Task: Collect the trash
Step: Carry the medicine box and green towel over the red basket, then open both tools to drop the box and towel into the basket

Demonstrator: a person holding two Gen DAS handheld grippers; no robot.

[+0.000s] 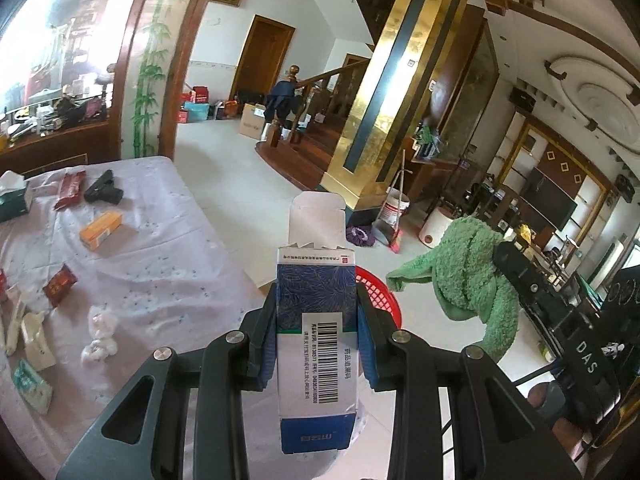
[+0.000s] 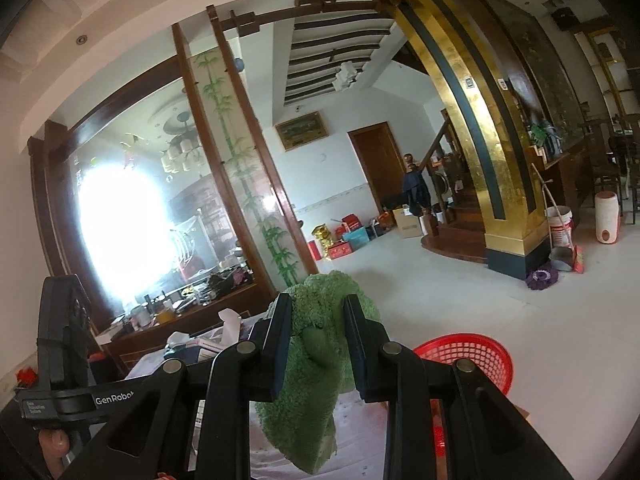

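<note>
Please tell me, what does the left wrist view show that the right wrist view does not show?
Only the left wrist view shows the left gripper shut on a blue and white box with its top flap open, and the table top with an orange box, a black toy gun and crumpled tissue.

Only the right wrist view shows the right gripper from behind, with its pads pressing the cloth.

Both views show the green cloth, the red basket and the gold pillar.
</note>
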